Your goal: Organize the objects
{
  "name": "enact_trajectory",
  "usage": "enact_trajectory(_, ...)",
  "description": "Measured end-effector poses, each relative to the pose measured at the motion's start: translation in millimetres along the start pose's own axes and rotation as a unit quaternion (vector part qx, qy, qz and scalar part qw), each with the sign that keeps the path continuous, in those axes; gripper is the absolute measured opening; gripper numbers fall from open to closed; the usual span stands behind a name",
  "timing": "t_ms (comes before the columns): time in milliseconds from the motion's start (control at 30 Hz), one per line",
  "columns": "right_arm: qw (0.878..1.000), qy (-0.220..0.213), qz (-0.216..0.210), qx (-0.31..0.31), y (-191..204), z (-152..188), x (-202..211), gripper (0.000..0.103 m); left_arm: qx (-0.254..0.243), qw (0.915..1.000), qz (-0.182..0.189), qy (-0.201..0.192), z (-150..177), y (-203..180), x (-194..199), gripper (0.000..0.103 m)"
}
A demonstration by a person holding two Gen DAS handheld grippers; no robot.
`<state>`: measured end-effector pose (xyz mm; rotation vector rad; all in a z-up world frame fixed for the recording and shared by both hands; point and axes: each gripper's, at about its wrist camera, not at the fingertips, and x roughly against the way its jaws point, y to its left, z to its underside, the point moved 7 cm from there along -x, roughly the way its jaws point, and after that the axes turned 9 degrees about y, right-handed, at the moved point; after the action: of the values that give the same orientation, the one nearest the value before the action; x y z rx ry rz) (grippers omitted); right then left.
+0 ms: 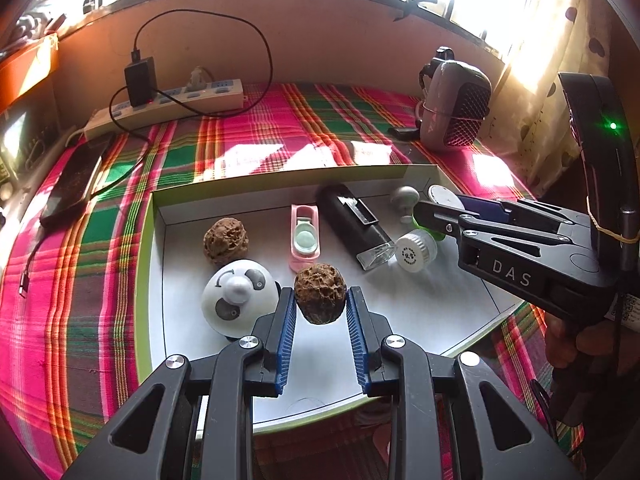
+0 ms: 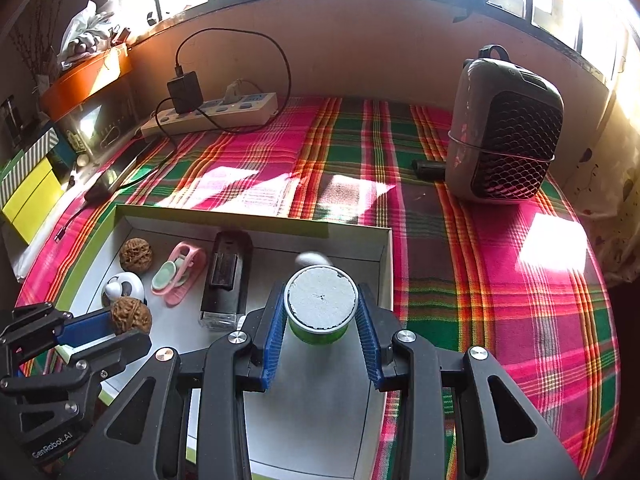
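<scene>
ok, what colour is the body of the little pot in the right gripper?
Green, under a white top. Right wrist view shows the pot best, between the right gripper pads.

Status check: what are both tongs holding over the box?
Left tongs shut on a walnut. Right tongs shut on a green cup. Both over the white box. Nothing blocking.

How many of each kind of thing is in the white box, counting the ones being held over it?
Walnuts: 2
Panda dome toy: 1
Pink case: 1
Black rectangular bottle: 1
Small white-capped jar: 1
Grey knob: 1
Green cup with white top: 1
Total: 8
</scene>
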<state>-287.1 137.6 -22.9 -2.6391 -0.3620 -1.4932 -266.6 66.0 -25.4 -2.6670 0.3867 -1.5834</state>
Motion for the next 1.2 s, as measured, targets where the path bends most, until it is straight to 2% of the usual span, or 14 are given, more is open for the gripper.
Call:
enact_trajectory(500, 1.000, 0.004, -0.019, 0.001, 8, -1, -6, 0.035, 0.001, 0.9999, -0.003, 0.012, -2, -1, -15, 0.024)
enact_trajectory(833, 1.000, 0.020, -0.006, 0.010, 7, 4, -6, 0.035, 0.000, 0.9999, -0.003, 0.010, -2, 1, -17, 0.024)
enact_trajectory(1200, 1.000, 0.014, -0.003, 0.006, 6, -2, -11, 0.036, -0.001, 1.0000, -0.005, 0.007, -2, 2, -17, 0.024)
